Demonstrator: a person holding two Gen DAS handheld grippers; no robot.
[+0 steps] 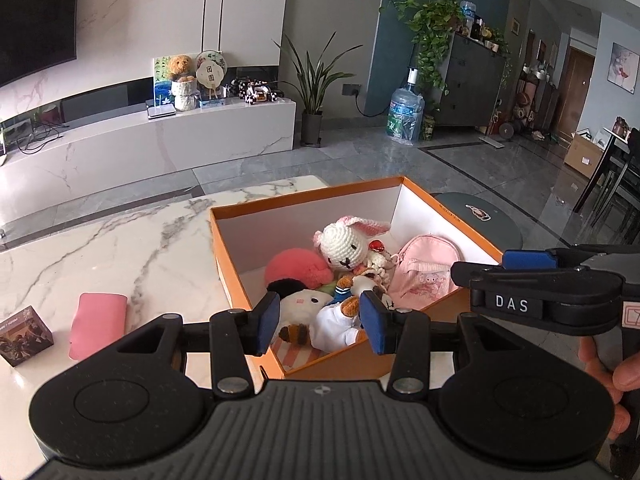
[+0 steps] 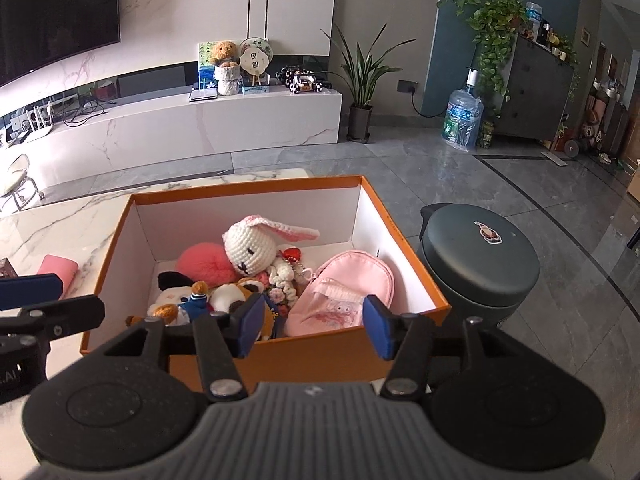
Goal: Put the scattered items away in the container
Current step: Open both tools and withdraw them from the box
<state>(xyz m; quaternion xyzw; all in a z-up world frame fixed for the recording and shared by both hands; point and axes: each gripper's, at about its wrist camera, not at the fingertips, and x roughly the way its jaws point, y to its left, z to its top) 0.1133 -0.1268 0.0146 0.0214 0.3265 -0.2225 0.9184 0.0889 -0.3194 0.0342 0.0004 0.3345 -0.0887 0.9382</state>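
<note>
My view past the marble table [image 1: 120, 240]: a white marble TV console [image 2: 200, 124] runs along the far wall under a dark television [image 2: 56, 16]. On the console sit a teddy bear [image 2: 224, 51] in a white holder, a round paper fan [image 2: 255, 60] just beside it, and small black-and-white models [image 2: 302, 79] near the right end. A potted plant [image 2: 362, 80] stands on the grey tile floor off the console's end. Further right, a water jug [image 2: 462, 118] sits beside a dark cabinet [image 2: 532, 92] draped with trailing vines. A round dark stool [image 2: 480, 256] stands just beside the table.

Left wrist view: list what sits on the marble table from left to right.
Small dark box → pink pouch → orange box holding the plush toys, with the pink mini backpack at its right end.
</note>
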